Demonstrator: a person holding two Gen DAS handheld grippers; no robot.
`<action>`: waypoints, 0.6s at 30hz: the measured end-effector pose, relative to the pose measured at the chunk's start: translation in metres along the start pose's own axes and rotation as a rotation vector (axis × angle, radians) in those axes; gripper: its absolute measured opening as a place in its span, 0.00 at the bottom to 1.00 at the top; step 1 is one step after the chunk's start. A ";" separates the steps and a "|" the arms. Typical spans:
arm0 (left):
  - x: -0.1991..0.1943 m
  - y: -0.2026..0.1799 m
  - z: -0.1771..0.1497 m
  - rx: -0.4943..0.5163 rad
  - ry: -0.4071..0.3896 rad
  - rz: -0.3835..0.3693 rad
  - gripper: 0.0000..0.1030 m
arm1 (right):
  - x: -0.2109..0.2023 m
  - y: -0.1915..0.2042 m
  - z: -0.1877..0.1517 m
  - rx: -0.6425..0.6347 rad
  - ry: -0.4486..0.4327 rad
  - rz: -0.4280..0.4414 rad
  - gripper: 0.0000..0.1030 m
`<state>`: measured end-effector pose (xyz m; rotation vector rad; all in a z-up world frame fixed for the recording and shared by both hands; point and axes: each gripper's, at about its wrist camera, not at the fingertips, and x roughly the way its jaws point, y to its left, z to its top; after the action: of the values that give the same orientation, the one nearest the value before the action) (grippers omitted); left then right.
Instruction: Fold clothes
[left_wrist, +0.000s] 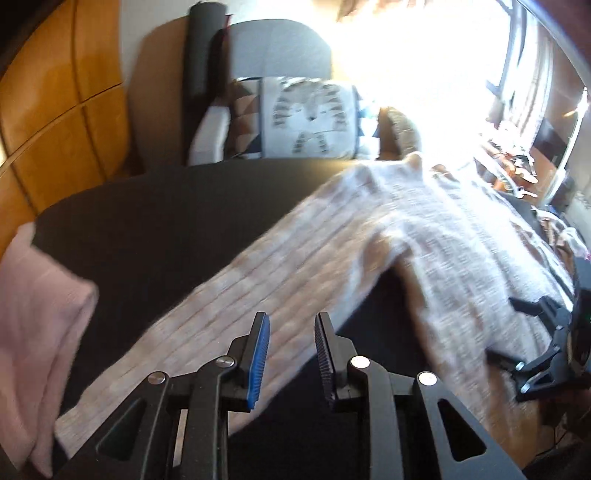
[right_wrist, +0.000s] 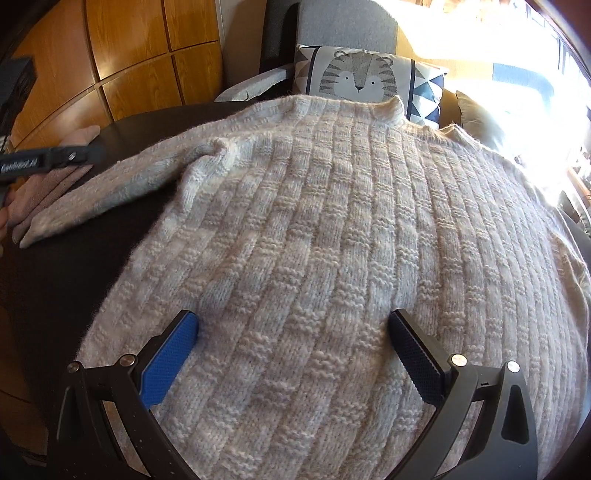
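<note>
A beige ribbed knit sweater (right_wrist: 332, 221) lies spread flat on the dark round table (right_wrist: 48, 280). Its sleeve (right_wrist: 122, 188) stretches out to the left. My right gripper (right_wrist: 293, 325) is wide open just above the sweater's body, with nothing pinched between the pads. In the left wrist view, which is blurred, the sleeve (left_wrist: 221, 306) runs slantwise under my left gripper (left_wrist: 291, 321). Its jaws stand a narrow gap apart above the knit and hold nothing. The right gripper (left_wrist: 546, 347) shows at the right edge over the sweater (left_wrist: 424, 229).
A folded pink garment (left_wrist: 33, 295) lies at the table's left edge, beside the sleeve's cuff. Behind the table (left_wrist: 166, 206) stands a grey armchair with a tiger cushion (right_wrist: 356, 77). Wooden cabinet doors (right_wrist: 129, 48) are at the left, and a bright window at the right.
</note>
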<state>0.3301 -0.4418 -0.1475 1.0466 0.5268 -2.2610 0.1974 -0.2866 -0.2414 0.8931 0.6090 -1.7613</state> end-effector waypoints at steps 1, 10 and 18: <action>0.010 -0.017 0.011 0.019 -0.014 -0.033 0.25 | 0.000 0.000 0.000 0.001 -0.002 0.000 1.00; 0.093 -0.037 0.046 -0.072 0.069 -0.047 0.28 | 0.000 -0.004 0.000 0.014 -0.013 0.022 1.00; 0.093 -0.034 0.063 -0.157 0.049 -0.063 0.29 | 0.001 -0.005 0.000 0.013 -0.014 0.019 1.00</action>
<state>0.2253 -0.4839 -0.1778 1.0212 0.7550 -2.2120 0.1923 -0.2851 -0.2419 0.8922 0.5787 -1.7549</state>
